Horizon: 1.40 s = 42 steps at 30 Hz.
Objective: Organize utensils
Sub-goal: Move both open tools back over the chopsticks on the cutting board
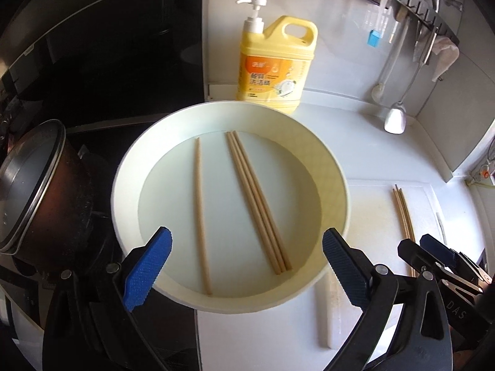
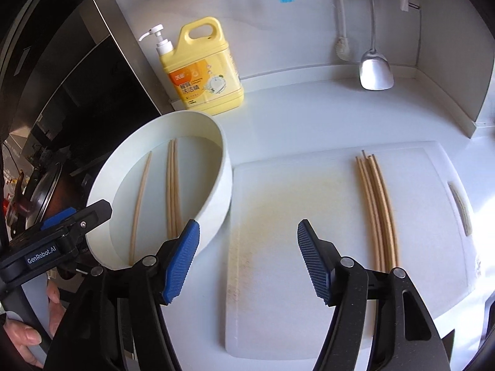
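Left wrist view: a white round basin (image 1: 230,204) is seen on the counter, w/ water in it. Four chopsticks are lying inside: one single chopstick (image 1: 201,216) at left, apart from a set of three chopsticks (image 1: 258,201) side by side. A yellow detergent bottle (image 1: 273,65) stands just behind the basin. The left gripper (image 1: 246,266) is held over the near rim, jaws wide apart, nothing between them.

Right wrist view: a bundle of chopsticks (image 2: 376,213) is laid on the white cutting board (image 2: 309,278), at its right part, approx. parallel. The basin touches the board's left edge. The right gripper (image 2: 247,259) is over the board, jaws partly spread, nothing gripped, no thing touched.
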### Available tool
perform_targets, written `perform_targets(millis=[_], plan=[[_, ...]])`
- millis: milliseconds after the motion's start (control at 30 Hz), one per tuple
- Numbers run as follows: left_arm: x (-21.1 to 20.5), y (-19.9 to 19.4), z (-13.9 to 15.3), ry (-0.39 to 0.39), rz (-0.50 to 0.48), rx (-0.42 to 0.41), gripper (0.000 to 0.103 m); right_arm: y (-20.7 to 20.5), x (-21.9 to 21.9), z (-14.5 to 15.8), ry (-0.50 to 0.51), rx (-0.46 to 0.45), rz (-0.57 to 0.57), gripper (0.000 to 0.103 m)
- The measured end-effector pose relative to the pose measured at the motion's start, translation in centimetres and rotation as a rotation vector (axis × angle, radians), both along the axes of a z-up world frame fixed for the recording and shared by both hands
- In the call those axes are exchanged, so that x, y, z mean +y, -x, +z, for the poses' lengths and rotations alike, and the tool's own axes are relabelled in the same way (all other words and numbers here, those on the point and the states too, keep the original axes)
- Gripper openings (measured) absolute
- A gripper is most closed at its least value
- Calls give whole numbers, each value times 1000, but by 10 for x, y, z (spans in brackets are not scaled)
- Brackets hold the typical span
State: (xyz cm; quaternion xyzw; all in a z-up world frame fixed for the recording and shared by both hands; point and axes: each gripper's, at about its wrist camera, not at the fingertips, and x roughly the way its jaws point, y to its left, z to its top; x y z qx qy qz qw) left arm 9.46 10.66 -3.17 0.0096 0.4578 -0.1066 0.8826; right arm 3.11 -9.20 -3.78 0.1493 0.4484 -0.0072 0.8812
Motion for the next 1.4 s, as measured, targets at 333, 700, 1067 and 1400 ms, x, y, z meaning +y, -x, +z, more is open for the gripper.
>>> perform_targets(millis=[333,700,1067,1400], plan=[[-91,38,9,36,-23,-28,96,61,-104,-4,56,7,-67,66],[-145,92,-12,33,127,32,96,81,-191,-37,59,0,25,67],[-152,95,-39,-22,129,-26,96,57,-188,-70,35,-28,-9,67],[-153,83,-76,-5,102,-57,96,40,-178,-94,50,-57,-32,67]])
